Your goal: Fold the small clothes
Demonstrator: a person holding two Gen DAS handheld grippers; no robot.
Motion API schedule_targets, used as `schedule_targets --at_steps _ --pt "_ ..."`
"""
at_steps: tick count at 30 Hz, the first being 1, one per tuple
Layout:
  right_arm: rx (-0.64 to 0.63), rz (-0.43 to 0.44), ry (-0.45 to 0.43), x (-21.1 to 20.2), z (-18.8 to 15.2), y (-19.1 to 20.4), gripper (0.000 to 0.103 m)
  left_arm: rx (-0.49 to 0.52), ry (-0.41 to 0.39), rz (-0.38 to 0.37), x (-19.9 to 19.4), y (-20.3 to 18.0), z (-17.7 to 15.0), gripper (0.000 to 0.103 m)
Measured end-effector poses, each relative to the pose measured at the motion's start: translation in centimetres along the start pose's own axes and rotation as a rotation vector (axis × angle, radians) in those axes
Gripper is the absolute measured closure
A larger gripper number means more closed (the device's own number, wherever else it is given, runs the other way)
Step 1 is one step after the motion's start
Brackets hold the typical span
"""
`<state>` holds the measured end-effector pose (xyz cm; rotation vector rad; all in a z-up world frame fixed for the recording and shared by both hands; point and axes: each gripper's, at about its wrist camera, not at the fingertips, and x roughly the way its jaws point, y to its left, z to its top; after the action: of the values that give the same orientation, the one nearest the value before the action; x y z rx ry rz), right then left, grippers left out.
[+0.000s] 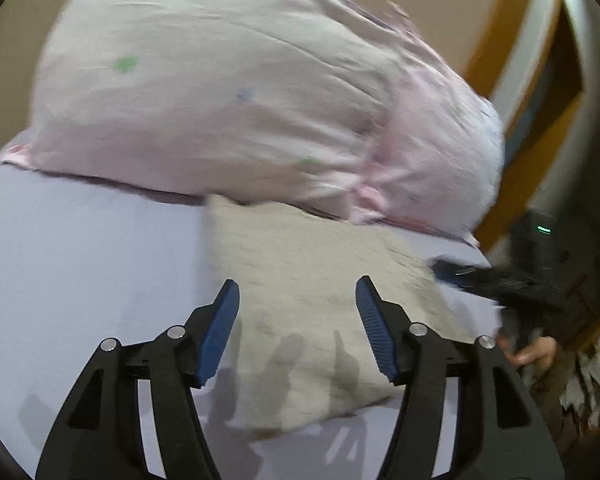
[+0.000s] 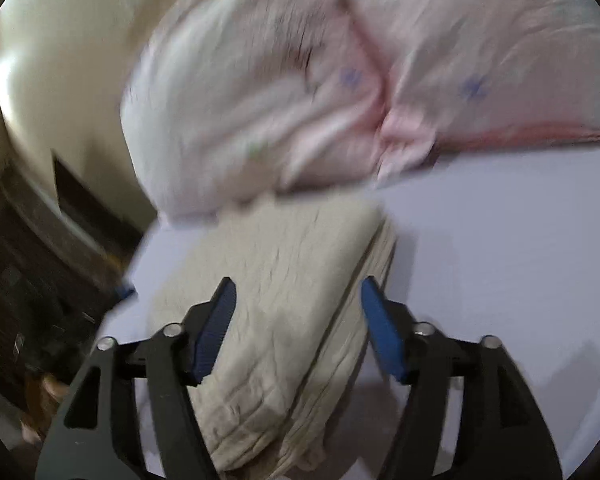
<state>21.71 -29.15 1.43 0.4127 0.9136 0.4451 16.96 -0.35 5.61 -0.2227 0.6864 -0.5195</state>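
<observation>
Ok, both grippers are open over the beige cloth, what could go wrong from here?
1. The folded beige cloth shows loose stacked layers at its right edge; a shallow pinch by the right gripper may lift only the top layer and undo the fold.
2. The pink pillow overlaps the cloth's far edge, so dragging could snag.
3. Both views are motion-blurred; the left gripper may land off target.

The left hand-held gripper [image 1: 298,286] points forward with its two blue-padded fingers [image 1: 220,330] spread wide apart, nothing between them. The right hand-held gripper [image 2: 298,288] has its blue pads [image 2: 382,334] parted just as wide, gripping nothing. In the left wrist view, the right hand-held gripper appears blurred at the right edge, a hand [image 1: 534,352] beneath it.
</observation>
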Motion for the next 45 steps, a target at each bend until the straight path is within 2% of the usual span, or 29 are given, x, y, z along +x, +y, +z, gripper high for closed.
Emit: schedule_targets --at_steps 1,2,5,7,9,10,12,13,14,15,16,18,19,20,21,22,23,24,26,27,29,32,33,34,37,40,45 --pt "-0.022 -0.038 0.018 0.8 -0.2 0.3 0.093 0.039 0.036 -0.008 1.2 -1.1 -0.3 0.042" --pt "-0.037 -0.089 -0.001 1.3 -0.2 0.4 0.093 0.064 0.064 -0.003 2.0 -1.6 -0.7 0.042" --pt "0.036 -0.144 -0.105 -0.2 0.4 -1.8 0.093 0.108 0.105 -0.007 3.6 -2.1 -1.8 0.056" --pt "0.014 -0.199 -0.054 0.8 0.1 -1.9 0.090 0.121 0.104 -0.003 3.9 -2.3 -1.9 0.057" --pt "-0.024 -0.257 -0.061 0.8 -0.5 -0.7 0.075 0.116 0.101 -0.003 3.3 -2.2 -2.0 0.057" --pt "-0.031 -0.273 -0.094 -0.3 -0.8 0.1 0.071 0.101 0.094 -0.007 2.6 -2.1 -2.1 0.057" --pt "-0.046 -0.263 -0.177 -2.6 -1.5 1.7 0.060 0.091 0.075 -0.004 0.5 -1.8 -2.9 0.054" --pt "-0.061 -0.239 -0.210 -4.4 -2.0 1.9 0.057 0.091 0.060 0.007 -0.7 -1.7 -3.6 0.047" --pt "-0.094 -0.172 -0.250 -6.0 -3.2 3.1 0.054 0.094 0.051 0.021 -1.5 -1.8 -4.1 0.043" --pt "-0.116 -0.129 -0.251 -7.2 -3.8 3.4 0.053 0.098 0.044 0.040 -2.1 -1.8 -4.7 0.037" --pt "-0.150 -0.061 -0.218 -7.2 -4.6 4.4 0.053 0.101 0.045 0.064 -2.4 -1.9 -5.2 0.034" --pt "-0.154 -0.014 -0.121 -6.2 -5.5 4.5 0.047 0.097 0.060 0.100 -2.5 -2.1 -5.9 0.032" --pt "-0.133 -0.056 -0.060 -4.7 -5.2 4.3 0.046 0.094 0.075 0.110 -2.4 -2.2 -6.4 0.031" --pt "-0.096 -0.136 0.023 -2.7 -5.3 3.2 0.047 0.092 0.085 0.117 -2.5 -2.3 -6.7 0.031" --pt "-0.062 -0.132 0.030 -2.3 -5.5 2.3 0.048 0.089 0.092 0.125 -2.5 -2.3 -7.0 0.027" --pt "-0.038 -0.100 -0.003 -3.4 -5.7 2.2 0.048 0.084 0.102 0.158 -2.7 -2.5 -7.4 0.022" --pt "-0.035 -0.090 -0.016 -4.4 -6.0 2.5 0.044 0.083 0.104 0.187 -2.9 -2.6 -7.7 0.019" --pt "-0.047 -0.089 -0.040 -5.6 -6.4 2.9 0.026 0.084 0.100 0.218 -3.3 -2.7 -8.0 0.013" --pt "-0.098 -0.104 -0.111 -8.4 -8.0 4.2 0.002 0.090 0.093 0.259 -3.8 -2.9 -8.6 0.008" --pt "-0.136 -0.130 -0.151 -10.0 -9.4 5.0 0.002 0.094 0.096 0.274 -3.8 -3.0 -8.8 0.004" --pt "-0.171 -0.191 -0.166 -10.8 -11.2 6.3 0.002 0.105 0.108 0.294 -3.4 -3.3 -9.1 0.001" --pt "-0.156 -0.374 -0.116 -9.2 -12.7 6.6 0.002 0.129 0.152 0.333 -1.9 -3.7 -9.3 0.001" --pt "-0.153 -0.411 -0.096 -8.6 -13.1 6.6 0.002 0.134 0.169 0.344 -1.4 -3.8 -9.3 0.001" --pt "-0.146 -0.427 -0.070 -7.7 -13.6 6.5 0.002 0.139 0.184 0.351 -1.0 -3.8 -9.3 0.001" --pt "-0.099 -0.402 -0.008 -5.4 -14.1 6.0 0.002 0.154 0.219 0.382 0.1 -3.7 -9.6 0.001" --pt "-0.069 -0.428 0.033 -4.2 -14.6 5.9 0.002 0.130 0.243 0.398 0.6 -3.3 -9.8 0.001" --pt "-0.092 -0.501 0.010 -3.4 -15.2 6.4 0.002 0.130 0.244 0.431 0.8 -3.0 -9.8 0.001"
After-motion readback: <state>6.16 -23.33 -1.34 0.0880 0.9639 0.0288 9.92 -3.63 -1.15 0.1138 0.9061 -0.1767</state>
